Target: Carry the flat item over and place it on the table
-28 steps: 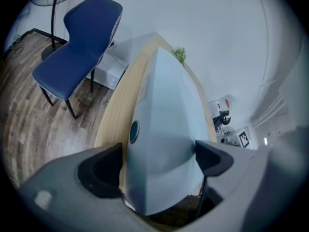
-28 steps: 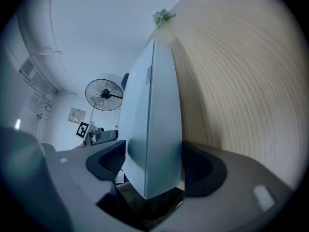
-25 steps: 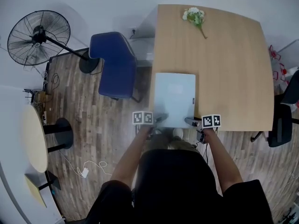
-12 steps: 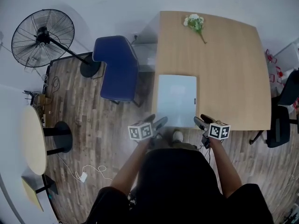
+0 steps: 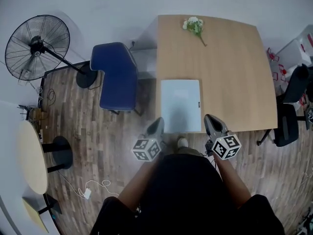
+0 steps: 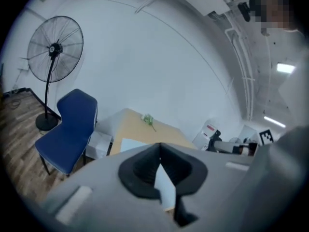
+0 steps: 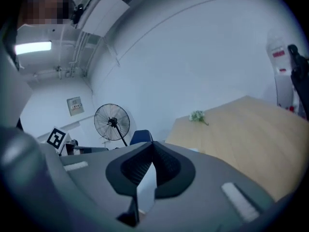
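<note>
Flat item: pale blue-white rectangular panel (image 5: 181, 104), lying flat on the wooden table (image 5: 239, 72), with its near side at or just past the table's near edge; cannot tell which.
Left gripper (image 5: 158, 122): just been closing, now shut tip to tip with nothing between; off the panel's near left corner, not touching it.
Right gripper (image 5: 210, 119): likewise just been closing, now pressed together and empty; off the near right corner, apart from the panel.
Task stage: judged done, panel down and let go.
Risk, overhang: if resting past the edge, likely to tip or slide and drop off at a nudge.
Risk, grippers: a low swing of either closed tip across the near edge could catch a corner and skew or drag the panel.
Risk, surface: smooth on smooth, so probably little friction against a knock.
Panel make: thin, rigid-looking, matte, even in tone, corners rounded; small dark mark on the right side; board or closed device, cannot tell.
Table make: light wood-grain top, flat, squarish.
Jaw pads (image 6: 140, 170): dark, ribbed, rubbery-looking, set in grey moulded shells.
Elsewhere: white flower sprig (image 5: 194, 26) near the far edge, well apart from the panel; blue padded chair (image 5: 115, 77) just beside the table.
</note>
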A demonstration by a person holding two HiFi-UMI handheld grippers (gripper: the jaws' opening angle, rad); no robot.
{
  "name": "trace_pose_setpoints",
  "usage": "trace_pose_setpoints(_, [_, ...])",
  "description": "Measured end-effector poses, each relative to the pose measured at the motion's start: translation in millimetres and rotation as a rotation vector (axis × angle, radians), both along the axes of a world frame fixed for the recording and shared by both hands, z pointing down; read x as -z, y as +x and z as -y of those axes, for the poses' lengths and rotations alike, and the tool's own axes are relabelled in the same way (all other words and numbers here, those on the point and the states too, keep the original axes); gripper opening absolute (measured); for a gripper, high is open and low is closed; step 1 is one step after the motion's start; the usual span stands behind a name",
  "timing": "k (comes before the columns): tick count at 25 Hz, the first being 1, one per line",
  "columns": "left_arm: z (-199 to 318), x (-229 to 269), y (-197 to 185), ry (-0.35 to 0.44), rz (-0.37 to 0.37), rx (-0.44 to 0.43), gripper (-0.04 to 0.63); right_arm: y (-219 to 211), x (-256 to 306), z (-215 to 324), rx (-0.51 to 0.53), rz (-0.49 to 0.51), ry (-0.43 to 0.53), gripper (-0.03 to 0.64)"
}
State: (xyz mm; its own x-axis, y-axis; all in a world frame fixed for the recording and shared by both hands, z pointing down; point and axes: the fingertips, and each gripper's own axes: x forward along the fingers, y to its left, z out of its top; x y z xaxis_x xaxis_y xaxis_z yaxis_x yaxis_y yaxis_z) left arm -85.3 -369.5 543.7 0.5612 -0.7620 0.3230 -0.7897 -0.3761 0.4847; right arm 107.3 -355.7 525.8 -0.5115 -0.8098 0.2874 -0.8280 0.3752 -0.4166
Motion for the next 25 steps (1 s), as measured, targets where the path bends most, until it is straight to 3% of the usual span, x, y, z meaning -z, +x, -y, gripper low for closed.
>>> trace_pose_setpoints(6, [15, 48, -7, 0.121, 0.042, 0.002, 0.000, 6, 42, -1, -0.010, -0.178, 0.102, 0.000])
trace_pose_setpoints(11, [31, 77, -17, 0.170, 0.035, 0.064, 0.000, 32, 50, 9, -0.094, -0.175, 0.121, 0.002])
trace_pose_setpoints(16, [42, 84, -26, 0.225, 0.156, 0.085, 0.002, 55, 59, 20, -0.146, -0.221, 0.154, 0.002])
trace_pose_setpoints(25, [44, 74, -26, 0.269, 0.247, 0.082, 0.002, 64, 62, 25, -0.131, -0.239, 0.172, 0.002])
